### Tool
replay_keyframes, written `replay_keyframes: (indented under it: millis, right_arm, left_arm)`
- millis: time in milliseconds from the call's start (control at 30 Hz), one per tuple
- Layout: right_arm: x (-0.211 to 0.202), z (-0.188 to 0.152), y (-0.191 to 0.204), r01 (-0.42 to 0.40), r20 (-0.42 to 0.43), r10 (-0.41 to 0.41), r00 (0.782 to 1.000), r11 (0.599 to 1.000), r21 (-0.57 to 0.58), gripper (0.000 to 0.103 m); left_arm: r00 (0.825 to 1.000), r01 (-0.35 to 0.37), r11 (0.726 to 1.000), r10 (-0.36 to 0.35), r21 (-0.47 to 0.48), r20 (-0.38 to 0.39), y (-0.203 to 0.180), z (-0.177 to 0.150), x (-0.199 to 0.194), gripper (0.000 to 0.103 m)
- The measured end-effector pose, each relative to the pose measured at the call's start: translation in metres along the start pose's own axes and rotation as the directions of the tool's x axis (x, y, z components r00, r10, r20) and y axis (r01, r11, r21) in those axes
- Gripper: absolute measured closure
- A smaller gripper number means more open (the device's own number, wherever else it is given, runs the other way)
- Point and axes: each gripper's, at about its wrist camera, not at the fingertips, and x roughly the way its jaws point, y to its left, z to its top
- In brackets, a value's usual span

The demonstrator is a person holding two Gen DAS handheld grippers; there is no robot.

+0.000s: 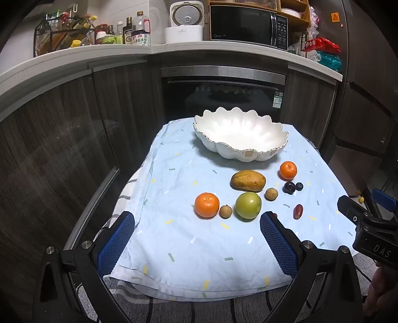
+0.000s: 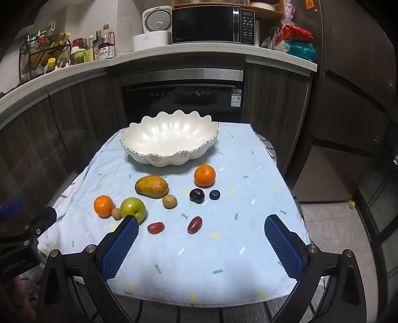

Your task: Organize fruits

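Note:
A white scalloped bowl [image 1: 240, 135] [image 2: 169, 138] stands empty at the far side of a light blue cloth [image 1: 199, 243]. In front of it lie a mango [image 1: 248, 180] [image 2: 151, 186], two oranges [image 1: 207, 205] [image 1: 288, 170] [image 2: 204, 175] [image 2: 104, 206], a green apple [image 1: 248, 205] [image 2: 133, 208], two brown longans [image 1: 225, 211] [image 1: 271, 194], a dark plum [image 2: 197, 195], a blueberry [image 2: 214, 194] and two red dates [image 2: 194, 224] [image 2: 156, 227]. My left gripper [image 1: 197, 244] is open and empty above the cloth's near edge. My right gripper [image 2: 201, 246] is open and empty, near the dates.
The cloth covers a low table in front of a dark oven [image 1: 221, 97]. The counter behind carries a microwave [image 1: 248, 26], a rice cooker [image 1: 185, 22] and bottles [image 1: 139, 29]. A small yellow object [image 2: 352, 204] lies on the floor at the right.

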Motion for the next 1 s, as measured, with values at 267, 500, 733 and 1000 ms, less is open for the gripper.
replay_keyframes:
  millis: [267, 500, 733, 1000]
  right_arm:
    - [0.0002, -0.0002, 0.0001, -0.004, -0.002, 0.004, 1.000, 1.000, 0.004, 0.000]
    - [0.0002, -0.0002, 0.0001, -0.002, -0.001, 0.003, 1.000, 1.000, 0.003, 0.000]
    - [0.0003, -0.0005, -0.0006, -0.003, -0.001, 0.003, 1.000, 1.000, 0.005, 0.000]
    - [0.0003, -0.0006, -0.0009, -0.003, -0.001, 0.003, 1.000, 1.000, 0.006, 0.000]
  left_arm:
    - [1.000, 0.000, 1.000, 0.000, -0.007, -0.002, 0.0007, 0.0021, 0.0003, 0.000]
    - [1.000, 0.002, 1.000, -0.002, -0.010, 0.000, 0.0015, 0.0012, 0.0010, 0.000]
    - [1.000, 0.001, 1.000, -0.001, -0.009, 0.000, 0.0014, 0.0011, 0.0013, 0.000]
    - [1.000, 0.001, 1.000, -0.001, -0.008, 0.000, 0.0013, 0.0015, 0.0010, 0.000]
